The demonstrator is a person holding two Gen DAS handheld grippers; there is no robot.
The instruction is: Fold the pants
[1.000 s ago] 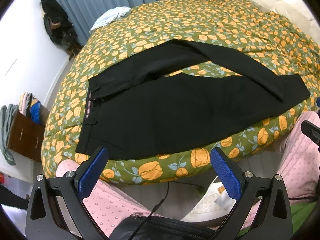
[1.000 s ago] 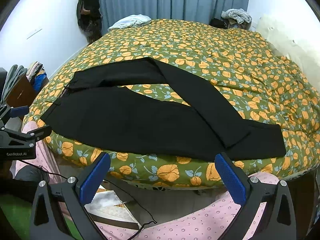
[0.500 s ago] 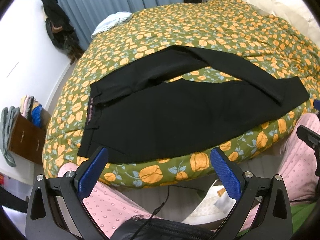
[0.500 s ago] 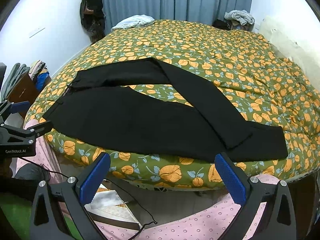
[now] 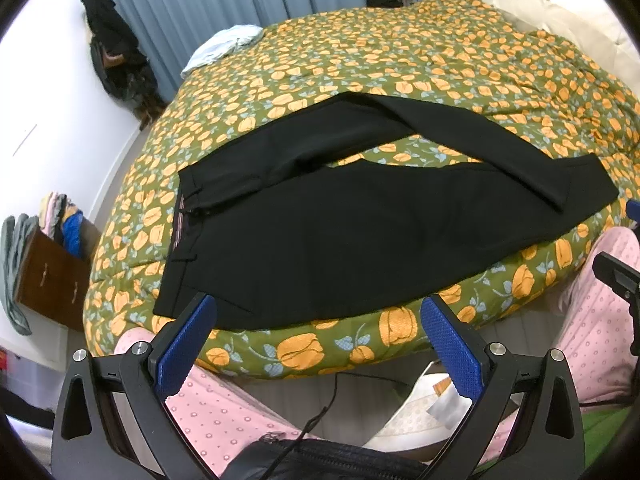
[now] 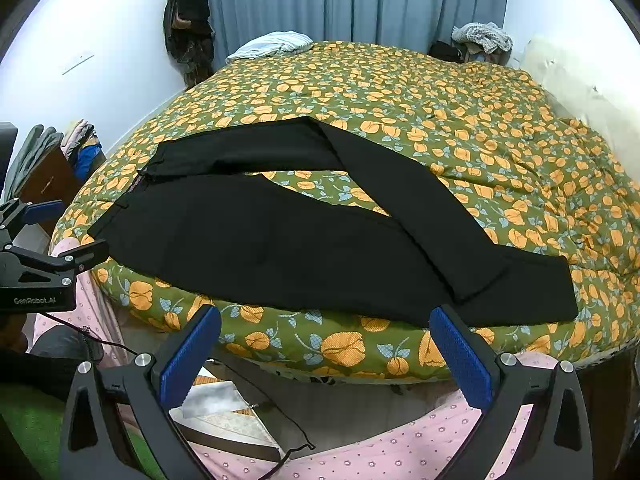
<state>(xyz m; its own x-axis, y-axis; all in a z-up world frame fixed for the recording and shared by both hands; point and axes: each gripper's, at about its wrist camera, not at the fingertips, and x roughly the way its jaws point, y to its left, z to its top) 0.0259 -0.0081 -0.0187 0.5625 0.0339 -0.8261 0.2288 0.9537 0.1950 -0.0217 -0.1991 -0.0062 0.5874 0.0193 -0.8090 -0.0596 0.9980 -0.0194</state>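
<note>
Both my left gripper (image 5: 318, 344) and right gripper (image 6: 324, 350) gape empty; next I grab the pants (image 5: 360, 232) far leg.

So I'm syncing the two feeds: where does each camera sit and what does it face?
Left wrist: on the left gripper, open, facing the black pants waistband end on the floral bed; pink-trousered legs below.
Right wrist: on the right gripper, open, facing the pants' cuff end; the left gripper at its left edge.
Shared: pants, bed, curtains.
</note>
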